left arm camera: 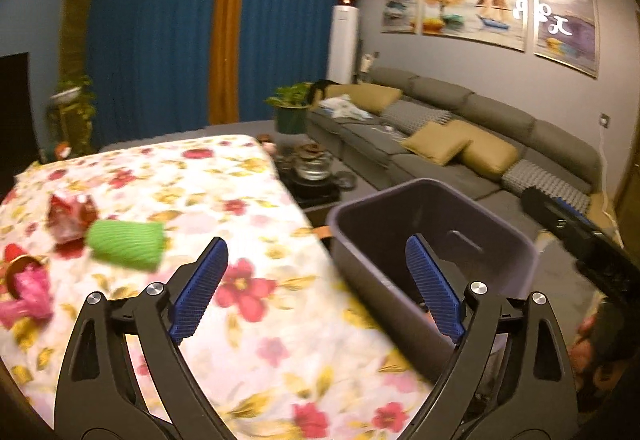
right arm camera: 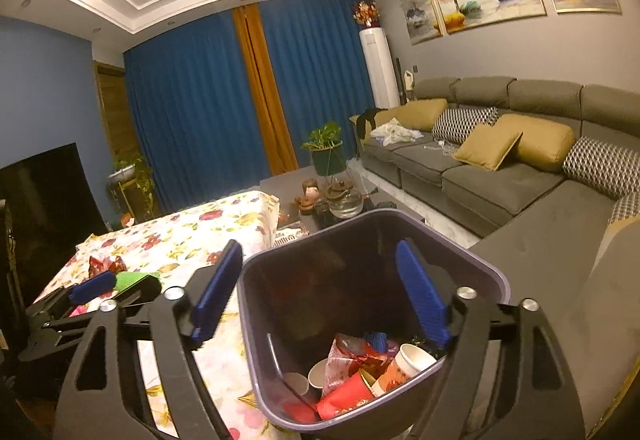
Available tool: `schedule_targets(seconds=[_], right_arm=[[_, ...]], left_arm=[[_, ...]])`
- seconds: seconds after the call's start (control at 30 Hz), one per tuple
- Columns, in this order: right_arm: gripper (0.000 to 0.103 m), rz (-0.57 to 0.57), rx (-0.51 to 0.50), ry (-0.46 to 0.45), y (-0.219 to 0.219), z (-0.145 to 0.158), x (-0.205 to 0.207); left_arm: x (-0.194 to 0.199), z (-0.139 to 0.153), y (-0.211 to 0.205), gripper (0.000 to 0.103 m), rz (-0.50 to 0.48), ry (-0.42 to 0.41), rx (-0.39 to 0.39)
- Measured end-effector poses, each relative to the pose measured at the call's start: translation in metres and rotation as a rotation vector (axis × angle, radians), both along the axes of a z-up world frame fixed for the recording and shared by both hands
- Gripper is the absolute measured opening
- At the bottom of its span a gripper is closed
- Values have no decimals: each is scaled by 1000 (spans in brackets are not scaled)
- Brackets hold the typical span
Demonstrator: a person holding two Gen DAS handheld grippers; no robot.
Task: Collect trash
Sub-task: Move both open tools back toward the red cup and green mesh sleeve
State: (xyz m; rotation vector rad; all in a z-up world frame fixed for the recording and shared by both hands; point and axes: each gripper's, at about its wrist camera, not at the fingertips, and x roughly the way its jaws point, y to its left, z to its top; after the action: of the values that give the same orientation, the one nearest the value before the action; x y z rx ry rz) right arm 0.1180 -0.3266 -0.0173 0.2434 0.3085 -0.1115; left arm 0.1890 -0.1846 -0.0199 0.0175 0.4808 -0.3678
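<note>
A smooth, dark plastic bin [right arm camera: 472, 260] stands beside a table draped in floral printed cloth [left arm camera: 224, 175]; inside the bin lie paper cups [right arm camera: 412, 358] and glossy red foil wrappers [right arm camera: 352, 356]. Ribbed blue pads [right arm camera: 422, 300] line matt black gripper arms.

We held the right gripper [right arm camera: 320, 290] with jaws spread wide and empty over the grey bin [right arm camera: 496, 280], which held paper cups [right arm camera: 408, 360] and red wrappers [right arm camera: 352, 356]. Beside it, on the floral tabletop [right arm camera: 192, 236], the left gripper [right arm camera: 116, 290] hovered near a green item [right arm camera: 130, 280].

Living room under warm ceiling light.
Blue curtains [right arm camera: 192, 111] hung behind a grey sofa [right arm camera: 500, 175] with mustard cushions [right arm camera: 486, 147].
</note>
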Motion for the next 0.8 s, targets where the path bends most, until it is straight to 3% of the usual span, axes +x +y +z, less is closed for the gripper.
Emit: schedule_targets(seconds=[0.27, 0.8], right_arm=[[88, 17, -43, -23, 29, 10, -5], [88, 155, -66, -22, 108, 18, 7]], left_arm=[[-5, 4, 41, 89, 123, -14, 21], [-17, 12, 122, 89, 294, -35, 38]])
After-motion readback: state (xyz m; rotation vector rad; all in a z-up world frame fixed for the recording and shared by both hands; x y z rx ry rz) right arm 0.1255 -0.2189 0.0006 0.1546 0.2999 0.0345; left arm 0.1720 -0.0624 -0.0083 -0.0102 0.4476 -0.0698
